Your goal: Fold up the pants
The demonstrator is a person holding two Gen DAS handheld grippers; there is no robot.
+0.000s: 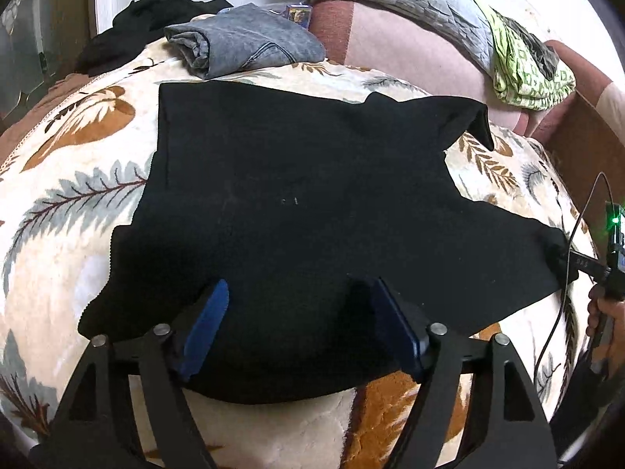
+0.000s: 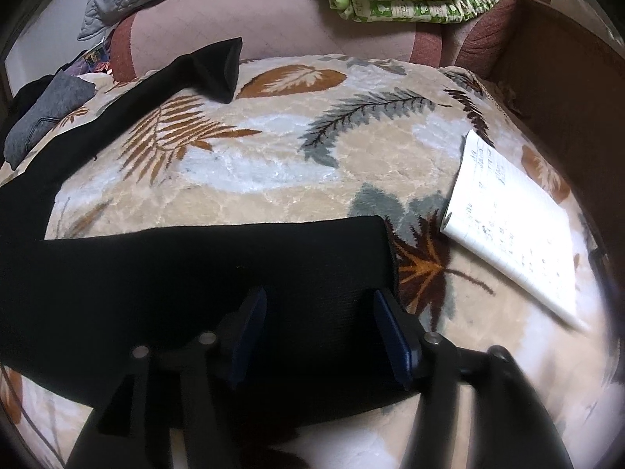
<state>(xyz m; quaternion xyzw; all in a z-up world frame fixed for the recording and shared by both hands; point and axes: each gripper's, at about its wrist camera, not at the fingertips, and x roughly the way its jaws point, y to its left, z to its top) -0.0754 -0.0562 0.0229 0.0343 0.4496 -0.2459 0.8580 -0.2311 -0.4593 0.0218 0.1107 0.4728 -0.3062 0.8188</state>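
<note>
Your left gripper [image 1: 300, 328] stands with jaws apart over the near edge of the black pants [image 1: 297, 203]; the blue pads [image 1: 207, 324] straddle the cloth without pinching it, as far as the left wrist view shows. Your right gripper [image 2: 320, 332] is likewise spread, its pads either side of the near leg's end, nothing clamped between them. The pants lie spread on the leaf-patterned blanket [image 1: 78, 179], waist end toward the left, the two legs splayed apart: one runs to the near right, the other reaches away toward the sofa [image 2: 273, 27], its hem kinked over. Judgement: no fold is made yet; the garment is only laid out, and not quite flat. Left to do: bring one leg onto the other, smooth the turned hem, then fold lengthwise into a packet. Folded grey jeans [image 1: 246, 43] sit beyond the pants, apart from them; a lined notepad [image 2: 511, 226] lies to the right, near the leg end but clear of it.
</note>
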